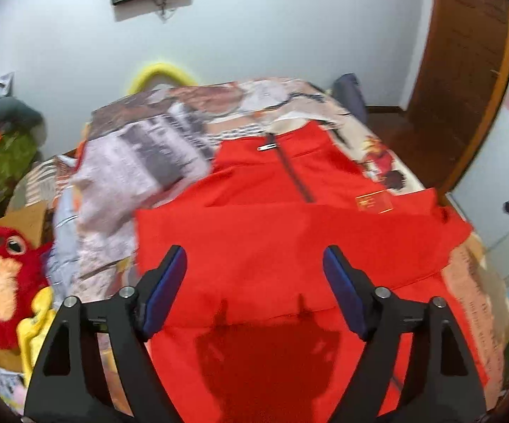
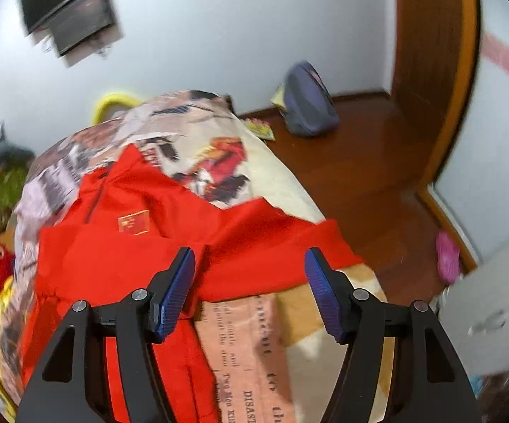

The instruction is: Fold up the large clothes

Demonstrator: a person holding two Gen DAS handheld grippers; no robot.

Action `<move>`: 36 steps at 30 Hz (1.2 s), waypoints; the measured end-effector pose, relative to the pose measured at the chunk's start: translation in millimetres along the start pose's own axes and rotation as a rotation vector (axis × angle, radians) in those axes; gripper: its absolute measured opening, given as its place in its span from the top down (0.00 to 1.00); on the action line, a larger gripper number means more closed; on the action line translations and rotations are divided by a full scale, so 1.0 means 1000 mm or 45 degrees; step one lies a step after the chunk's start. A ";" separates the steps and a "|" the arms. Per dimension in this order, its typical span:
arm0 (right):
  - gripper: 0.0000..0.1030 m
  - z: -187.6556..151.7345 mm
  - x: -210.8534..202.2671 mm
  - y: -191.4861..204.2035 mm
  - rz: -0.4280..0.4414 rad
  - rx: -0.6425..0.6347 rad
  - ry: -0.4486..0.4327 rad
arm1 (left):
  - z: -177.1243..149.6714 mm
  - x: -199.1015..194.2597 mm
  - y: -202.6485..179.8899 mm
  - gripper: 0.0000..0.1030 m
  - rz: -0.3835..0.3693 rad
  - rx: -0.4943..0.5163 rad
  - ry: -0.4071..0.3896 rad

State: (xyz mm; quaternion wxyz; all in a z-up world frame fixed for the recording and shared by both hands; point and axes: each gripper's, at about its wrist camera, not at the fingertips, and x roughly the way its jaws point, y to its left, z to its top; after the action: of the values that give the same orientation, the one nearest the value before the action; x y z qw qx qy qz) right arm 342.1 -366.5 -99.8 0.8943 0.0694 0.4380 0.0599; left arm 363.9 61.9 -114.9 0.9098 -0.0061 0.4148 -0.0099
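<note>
A red zip-neck top (image 1: 272, 218) lies spread on the bed, collar at the far end, with a sleeve folded across its chest below a small flag patch (image 1: 374, 203). My left gripper (image 1: 254, 261) hovers above the garment's lower half, jaws wide apart, nothing between them. In the right wrist view the same red top (image 2: 120, 246) lies to the left, its sleeve (image 2: 279, 257) stretching toward the bed's right side. My right gripper (image 2: 251, 264) hangs over that sleeve, open, with blue pads (image 2: 178, 289) clear of the cloth.
The bed carries a printed bedspread (image 2: 240, 345) and a rumpled patterned sheet (image 1: 131, 169) left of the top. A red plush bird (image 1: 4, 275) sits at the bed's left. Right of the bed are wooden floor (image 2: 360, 183), a purple bag (image 2: 307, 105), a wooden door frame (image 2: 430, 70).
</note>
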 end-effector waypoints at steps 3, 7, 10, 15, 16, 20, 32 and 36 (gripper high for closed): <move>0.41 -0.003 0.030 -0.026 0.025 0.111 0.089 | 0.002 0.017 -0.020 0.22 -0.029 0.027 0.015; 0.41 -0.009 0.067 -0.052 0.021 0.233 0.171 | -0.004 0.049 -0.040 0.22 -0.037 0.075 0.060; 0.41 -0.013 0.090 -0.070 0.024 0.330 0.223 | -0.013 0.069 -0.047 0.23 -0.054 0.082 0.097; 0.41 -0.024 0.131 -0.105 0.090 0.619 0.286 | -0.021 0.096 -0.043 0.22 -0.069 0.050 0.152; 0.41 -0.025 0.133 -0.108 0.095 0.648 0.277 | -0.023 0.100 -0.041 0.23 -0.065 0.041 0.159; 0.41 -0.025 0.147 -0.118 0.112 0.780 0.233 | -0.029 0.111 -0.031 0.23 -0.044 -0.004 0.183; 0.93 -0.004 0.146 -0.091 -0.105 0.556 0.163 | -0.048 0.108 0.001 0.23 0.039 -0.068 0.219; 0.93 0.012 0.108 -0.076 -0.079 0.463 0.051 | -0.048 0.094 0.003 0.23 0.060 -0.053 0.189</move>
State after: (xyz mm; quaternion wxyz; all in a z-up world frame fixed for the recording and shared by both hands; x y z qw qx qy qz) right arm 420.4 -423.7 -189.7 0.8596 0.2152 0.4611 -0.0466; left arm 389.5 63.1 -217.6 0.8762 -0.0144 0.4813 0.0197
